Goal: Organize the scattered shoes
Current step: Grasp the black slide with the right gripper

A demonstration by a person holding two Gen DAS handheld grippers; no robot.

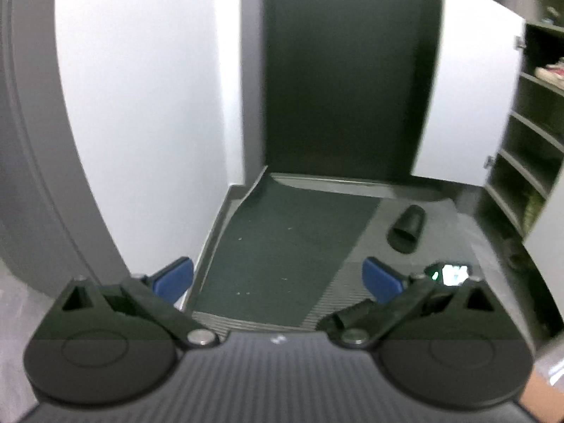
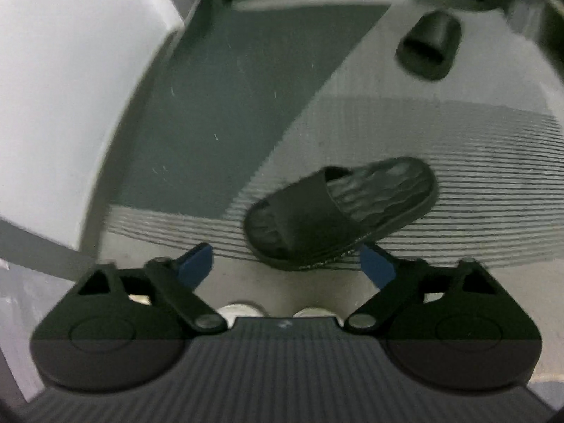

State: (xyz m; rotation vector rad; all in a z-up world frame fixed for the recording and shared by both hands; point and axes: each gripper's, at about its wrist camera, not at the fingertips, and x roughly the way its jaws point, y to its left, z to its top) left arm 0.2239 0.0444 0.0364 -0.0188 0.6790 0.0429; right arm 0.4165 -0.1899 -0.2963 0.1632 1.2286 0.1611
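In the right wrist view a black slide sandal (image 2: pixel 338 211) lies on the striped mat (image 2: pixel 476 162), toe end toward the lower left. My right gripper (image 2: pixel 286 266) points steeply down just over the sandal's near edge. Its blue pads (image 2: pixel 195 264) stand apart on either side of that edge and do not press it. A second black sandal (image 2: pixel 428 49) lies farther off at the upper right. The left wrist view shows that far sandal (image 1: pixel 405 229) on the floor ahead and to the right. My left gripper (image 1: pixel 278 278) is open and holds nothing.
An open shoe cabinet (image 1: pixel 528 162) with several shelves stands at the right, a pale sneaker (image 1: pixel 550 72) on an upper shelf, and its white door (image 1: pixel 469 88) is swung out. A dark smooth mat (image 1: pixel 282 246) runs to a dark door. A white wall (image 1: pixel 148 105) lies left. A small lit object (image 1: pixel 447 273) glows near the right finger.
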